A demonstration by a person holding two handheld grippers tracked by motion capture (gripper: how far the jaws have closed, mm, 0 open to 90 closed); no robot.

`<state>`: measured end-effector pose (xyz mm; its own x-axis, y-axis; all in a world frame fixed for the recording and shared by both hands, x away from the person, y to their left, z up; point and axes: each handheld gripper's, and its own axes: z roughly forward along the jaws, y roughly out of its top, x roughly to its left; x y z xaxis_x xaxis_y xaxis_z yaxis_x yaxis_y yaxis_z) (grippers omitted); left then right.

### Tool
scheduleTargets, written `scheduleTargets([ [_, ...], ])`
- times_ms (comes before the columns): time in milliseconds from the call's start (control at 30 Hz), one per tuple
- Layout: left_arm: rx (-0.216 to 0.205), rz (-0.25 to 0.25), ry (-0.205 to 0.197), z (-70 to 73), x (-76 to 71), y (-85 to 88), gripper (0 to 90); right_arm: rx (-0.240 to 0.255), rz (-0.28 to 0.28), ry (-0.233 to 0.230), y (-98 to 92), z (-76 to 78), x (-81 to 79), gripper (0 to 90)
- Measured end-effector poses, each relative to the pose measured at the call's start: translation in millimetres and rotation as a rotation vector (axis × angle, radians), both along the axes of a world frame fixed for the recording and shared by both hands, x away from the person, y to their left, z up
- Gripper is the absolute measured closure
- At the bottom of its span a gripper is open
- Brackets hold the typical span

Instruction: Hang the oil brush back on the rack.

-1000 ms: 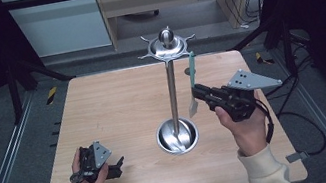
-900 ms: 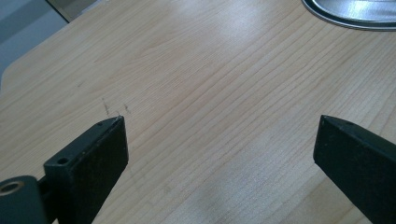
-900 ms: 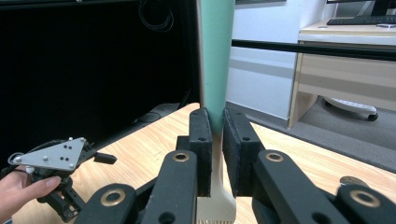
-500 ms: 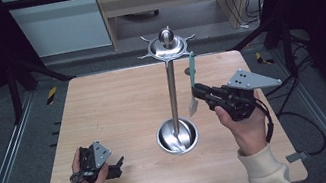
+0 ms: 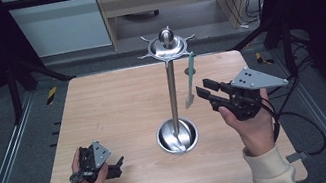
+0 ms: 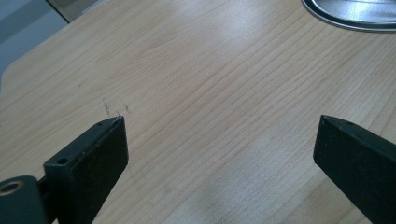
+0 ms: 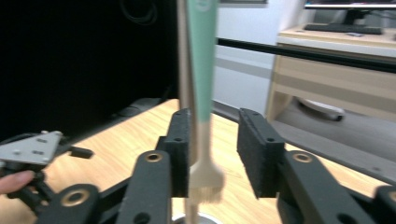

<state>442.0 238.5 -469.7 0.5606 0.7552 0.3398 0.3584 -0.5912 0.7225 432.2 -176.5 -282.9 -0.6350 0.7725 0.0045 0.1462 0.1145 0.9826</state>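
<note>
A tall metal stand (image 5: 172, 95) rises from a round steel base (image 5: 177, 136) at the table's middle, with a hooked disc (image 5: 166, 45) on top. From one hook on the right hangs a teal-handled brush (image 5: 191, 79), bristles down. My right gripper (image 5: 205, 89) is held in the air just right of the brush. In the right gripper view the brush (image 7: 201, 70) hangs between the open jaws of that gripper (image 7: 214, 135), close to the left jaw, with the stand's pole (image 7: 183, 56) behind. My left gripper (image 5: 118, 164) rests open on the wood at the front left, nothing between its jaws (image 6: 219, 140).
The wooden table (image 5: 113, 110) has bare wood left of and behind the stand. The base's rim (image 6: 355, 14) shows at the top right of the left gripper view. A desk and cables stand beyond the far edge, and metal rails run along both sides.
</note>
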Motion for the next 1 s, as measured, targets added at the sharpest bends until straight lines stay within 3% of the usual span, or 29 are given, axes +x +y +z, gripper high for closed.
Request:
scheduleTargets([
  [167,0.001,-0.002,0.000,-0.3,0.1,-0.6,2.7,-0.025,-0.043,0.001,-7.1,3.9,-1.6,53.8],
  [600,0.001,-0.004,0.002,-0.4,0.2,-1.1,2.7,-0.105,-0.175,0.110,-16.2,-8.2,13.0,24.8],
  [1000,0.000,-0.005,0.002,-0.1,0.4,-1.4,2.7,-0.154,-0.216,0.118,-24.7,-20.6,21.6,9.6],
])
